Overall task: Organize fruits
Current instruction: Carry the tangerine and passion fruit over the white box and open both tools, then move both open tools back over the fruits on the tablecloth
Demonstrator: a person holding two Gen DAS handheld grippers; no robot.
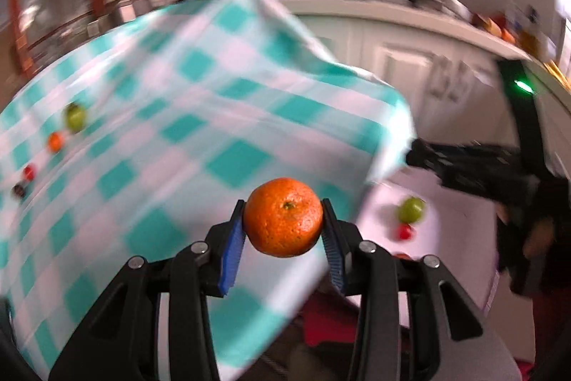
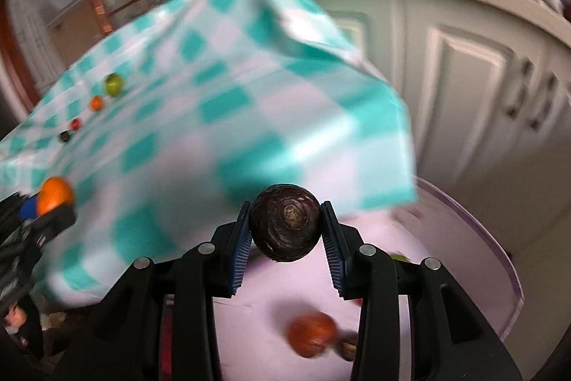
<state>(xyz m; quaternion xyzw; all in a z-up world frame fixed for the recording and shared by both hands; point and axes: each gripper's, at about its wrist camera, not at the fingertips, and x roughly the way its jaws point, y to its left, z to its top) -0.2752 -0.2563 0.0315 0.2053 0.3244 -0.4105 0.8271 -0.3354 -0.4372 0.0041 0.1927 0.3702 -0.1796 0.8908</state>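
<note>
Tangerine | between left fingers | dark fruit | between right fingers

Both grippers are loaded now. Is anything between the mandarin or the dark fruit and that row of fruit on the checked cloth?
Nothing visible. The mandarin and the dark fruit face open checked cloth up to the row at its far left. The frames are blurred, so small items could be missed.

My checked-cloth table carries a row: green fruit, small orange, red fruit, dark fruit.
</note>
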